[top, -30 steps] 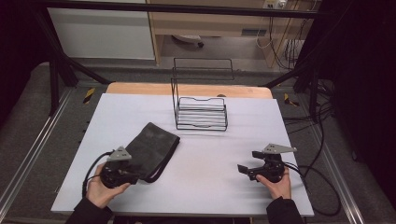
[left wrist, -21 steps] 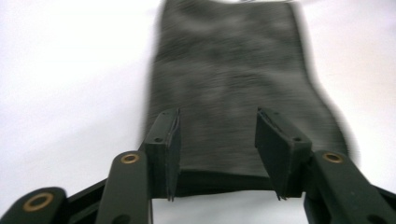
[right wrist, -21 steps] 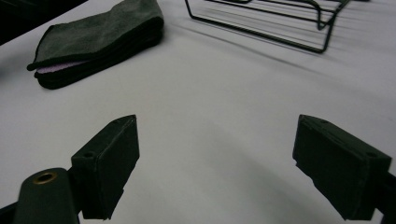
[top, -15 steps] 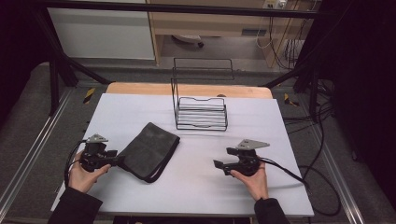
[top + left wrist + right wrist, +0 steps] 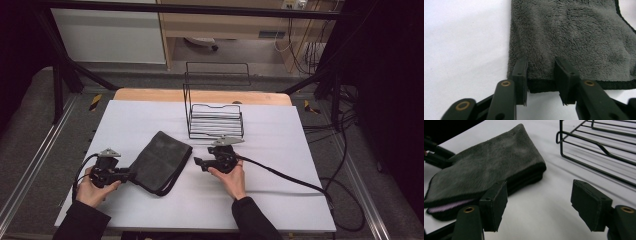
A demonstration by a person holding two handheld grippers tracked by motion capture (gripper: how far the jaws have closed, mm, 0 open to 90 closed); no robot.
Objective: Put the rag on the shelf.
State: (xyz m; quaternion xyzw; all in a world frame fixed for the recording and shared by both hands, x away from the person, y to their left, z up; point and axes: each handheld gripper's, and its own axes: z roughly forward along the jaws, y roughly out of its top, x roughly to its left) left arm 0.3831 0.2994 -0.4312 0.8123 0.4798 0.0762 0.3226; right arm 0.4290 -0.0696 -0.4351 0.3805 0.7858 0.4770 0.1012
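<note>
left tool (image 5: 541, 82) has been closing its jaws astride the folded grey towel's (image 5: 571, 40) hem, should pinch all layers; right tool (image 5: 544, 207), narrowing but empty, towel beside it on the counter (image 5: 280, 195).

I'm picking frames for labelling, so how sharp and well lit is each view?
High view: table evenly lit, surroundings dark, slightly soft. Left gripper view: towel pile crisp near the left gripper, no glare. Right gripper view: towel softly blurred, wire rack sharper, dark top-left corner.
</note>
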